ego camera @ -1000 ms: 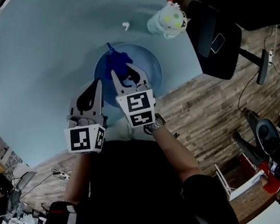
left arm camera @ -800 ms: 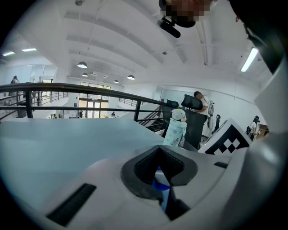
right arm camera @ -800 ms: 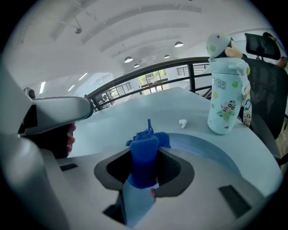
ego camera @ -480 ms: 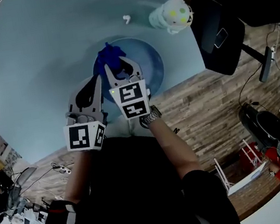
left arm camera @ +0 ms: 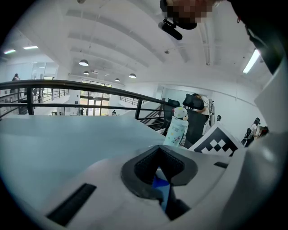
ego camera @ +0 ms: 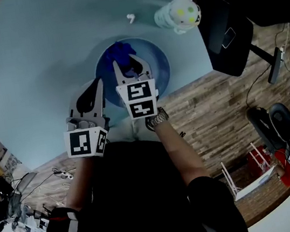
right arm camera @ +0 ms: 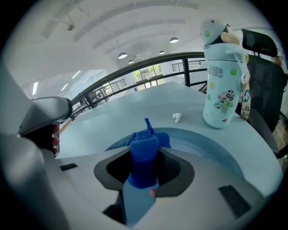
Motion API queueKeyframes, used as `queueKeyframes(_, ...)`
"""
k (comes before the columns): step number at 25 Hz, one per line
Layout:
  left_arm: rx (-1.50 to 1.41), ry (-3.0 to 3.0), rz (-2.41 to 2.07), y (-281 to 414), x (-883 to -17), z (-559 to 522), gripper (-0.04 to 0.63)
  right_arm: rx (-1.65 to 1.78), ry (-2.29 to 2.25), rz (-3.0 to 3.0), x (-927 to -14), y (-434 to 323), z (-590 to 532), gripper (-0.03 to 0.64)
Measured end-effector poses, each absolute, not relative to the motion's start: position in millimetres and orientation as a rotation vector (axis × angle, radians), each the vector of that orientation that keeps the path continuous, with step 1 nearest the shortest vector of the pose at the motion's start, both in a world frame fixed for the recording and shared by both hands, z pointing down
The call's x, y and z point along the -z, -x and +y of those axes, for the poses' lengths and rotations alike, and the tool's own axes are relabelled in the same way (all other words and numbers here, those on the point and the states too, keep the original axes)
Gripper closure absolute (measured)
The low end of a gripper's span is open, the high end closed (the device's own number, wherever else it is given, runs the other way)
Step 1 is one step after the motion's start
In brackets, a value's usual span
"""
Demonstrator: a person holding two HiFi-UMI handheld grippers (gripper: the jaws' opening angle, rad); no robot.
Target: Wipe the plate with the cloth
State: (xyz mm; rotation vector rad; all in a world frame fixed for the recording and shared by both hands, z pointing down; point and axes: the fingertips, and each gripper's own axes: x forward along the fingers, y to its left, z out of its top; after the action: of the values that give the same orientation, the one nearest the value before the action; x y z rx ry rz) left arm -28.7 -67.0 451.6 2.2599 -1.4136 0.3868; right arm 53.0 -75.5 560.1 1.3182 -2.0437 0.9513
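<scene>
Cloth swept back across!
The right gripper [ego camera: 130,68] dragged the cloth [ego camera: 122,52] out to the plate's [ego camera: 160,67] left rim, then brought it back toward the far middle.

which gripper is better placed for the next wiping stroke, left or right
Right. The right gripper is shut on the blue cloth, over the round blue plate; the left gripper seems only to pinch the plate's rim, steadying it.

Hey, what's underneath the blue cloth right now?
The blue plate lies under the cloth, which the right gripper grips above the plate's far side. The patch directly beneath is covered, so whether the cloth touches the plate cannot be seen.
</scene>
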Motion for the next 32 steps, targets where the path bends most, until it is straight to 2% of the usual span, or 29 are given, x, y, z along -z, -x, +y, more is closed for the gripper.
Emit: queueKeyframes(32, -0.377, -2.334, -1.332, 16.2, -445.4, -60.2, 0.595, -1.077, -1.652, -1.727, -559.1, -137.2, -57.5, 0.497)
